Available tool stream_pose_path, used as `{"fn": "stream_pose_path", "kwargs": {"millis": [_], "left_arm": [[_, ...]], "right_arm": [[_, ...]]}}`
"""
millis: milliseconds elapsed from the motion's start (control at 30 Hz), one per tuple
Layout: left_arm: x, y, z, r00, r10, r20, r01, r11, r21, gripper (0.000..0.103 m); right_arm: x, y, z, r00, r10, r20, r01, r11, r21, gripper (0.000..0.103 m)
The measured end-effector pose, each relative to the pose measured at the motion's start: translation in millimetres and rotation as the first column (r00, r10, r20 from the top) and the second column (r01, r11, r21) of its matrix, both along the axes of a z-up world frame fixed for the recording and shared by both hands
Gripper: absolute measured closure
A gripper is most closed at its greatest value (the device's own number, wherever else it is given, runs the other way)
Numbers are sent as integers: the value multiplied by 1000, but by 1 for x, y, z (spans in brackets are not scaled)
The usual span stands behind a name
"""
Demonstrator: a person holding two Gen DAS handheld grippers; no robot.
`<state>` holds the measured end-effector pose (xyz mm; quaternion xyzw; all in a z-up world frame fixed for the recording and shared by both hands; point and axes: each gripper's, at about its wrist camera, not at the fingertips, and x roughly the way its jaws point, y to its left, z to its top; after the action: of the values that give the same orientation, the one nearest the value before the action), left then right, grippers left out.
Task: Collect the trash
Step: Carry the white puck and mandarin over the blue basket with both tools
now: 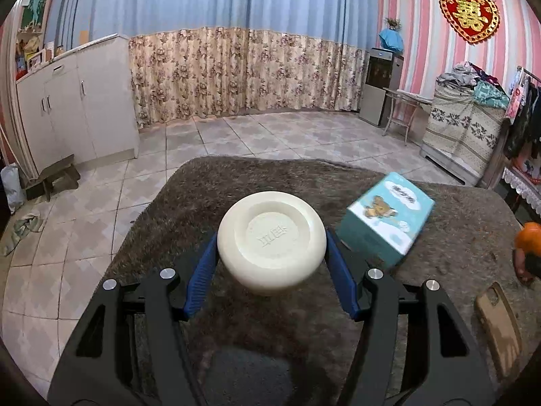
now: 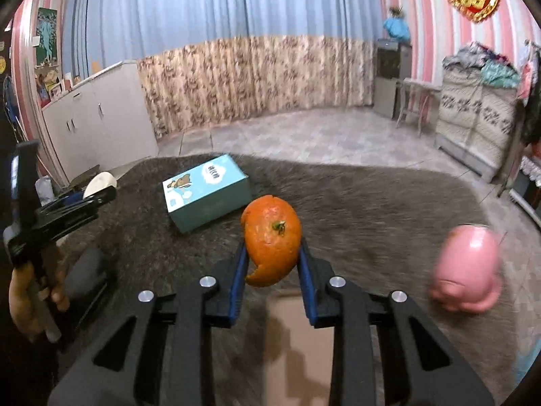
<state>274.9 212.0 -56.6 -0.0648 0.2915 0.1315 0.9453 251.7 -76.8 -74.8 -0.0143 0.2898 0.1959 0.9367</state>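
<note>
The room has pink striped walls, a long blue curtain and a tiled floor, and your work is on a desk (image 1: 270, 182) covered with a grey-brown furry cloth. On it lie a teal cardboard tissue box with a bear picture (image 2: 206, 191), a pink rounded plastic figure (image 2: 466, 267) at the right, and a brown flat phone-like case (image 1: 497, 328) near your side.

Your right tongs (image 2: 272, 253) are closed on the trash, an orange piece of mandarin peel with a green stem (image 2: 272, 240). Both blue pads press its sides, and it appears lifted a little above the cloth. Your left tongs (image 1: 271, 253) are gripping a white round upturned bowl (image 1: 272, 240) by its two sides, held just above the desk.

I judge the step in hand is carrying the peel to where the trash goes; no bin shows in either view. The peel is thin, curled and soft, so keep the grip steady but not harder, or it may fold and slip out. Move the right hand smoothly, pass clear of the pink figure and the tissue box, and hold the bowl level meanwhile.
</note>
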Motion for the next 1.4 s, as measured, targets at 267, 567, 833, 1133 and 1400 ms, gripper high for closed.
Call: {"fn": "stream_pose_path", "kwargs": {"millis": [267,567,833,1133,1400], "left_arm": [[-33,-80,34,988,-150,43,150,989,11,42],[-74,-208,45,918,-392,63,391,920,19,42],[-91,-313,40,857,-513,45,512,858,42,42],[-94,-410,41,795,-603,63,602,798,27,42],[-107,-520,20,678,-734,29,731,678,72,42]], "right_arm": [[-65,-107,27,988,-147,38,145,988,50,74],[-143,-229,27,911,-406,74,399,912,93,74],[-181,-310,16,808,-580,108,573,815,93,74],[-199,-388,-2,707,-702,92,699,712,62,74],[-200,-439,-23,643,-765,33,764,644,42,74]]}}
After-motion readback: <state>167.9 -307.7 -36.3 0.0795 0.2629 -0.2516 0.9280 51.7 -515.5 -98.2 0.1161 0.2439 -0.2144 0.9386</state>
